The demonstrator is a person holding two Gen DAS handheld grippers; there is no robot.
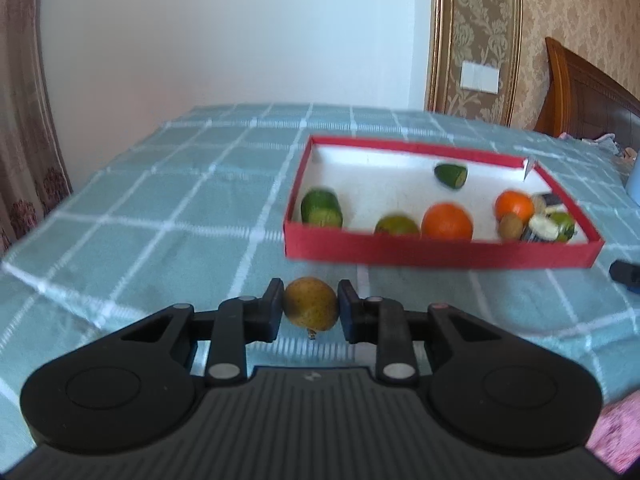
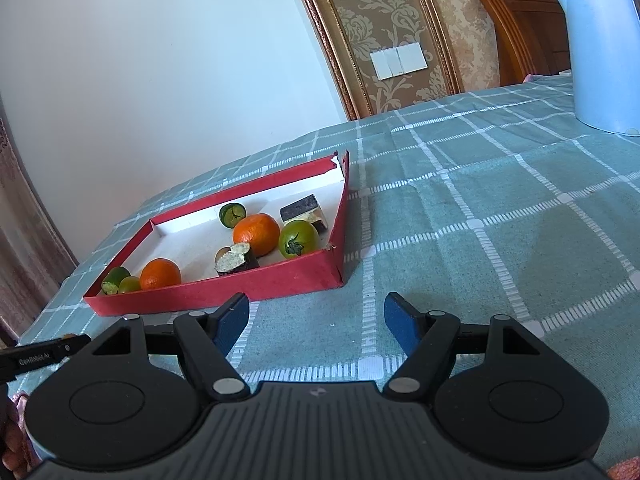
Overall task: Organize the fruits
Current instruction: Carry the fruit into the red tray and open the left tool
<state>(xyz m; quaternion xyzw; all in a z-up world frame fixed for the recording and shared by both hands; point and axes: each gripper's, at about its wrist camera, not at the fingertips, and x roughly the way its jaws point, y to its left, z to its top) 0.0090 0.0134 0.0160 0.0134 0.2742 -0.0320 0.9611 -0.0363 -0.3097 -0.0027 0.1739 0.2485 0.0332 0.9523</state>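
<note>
My left gripper (image 1: 311, 304) is shut on a yellow-brown pear (image 1: 311, 302), held a little above the checked cloth, short of the near wall of the red tray (image 1: 436, 250). The tray holds two oranges (image 1: 447, 216), green fruits (image 1: 321, 208), a kiwi (image 1: 511, 226) and dark cut pieces. In the right wrist view the same red tray (image 2: 240, 286) lies to the left, with oranges (image 2: 256, 234) and a green tomato (image 2: 298, 239) inside. My right gripper (image 2: 316, 320) is open and empty over the cloth, just right of the tray's near corner.
A pale blue kettle (image 2: 600, 44) stands on the table at the far right. The teal checked tablecloth (image 2: 480, 220) covers the table. A wall, a curtain at left and a wooden headboard (image 1: 588, 92) lie behind. The other gripper's tip (image 1: 626, 274) shows at the right edge.
</note>
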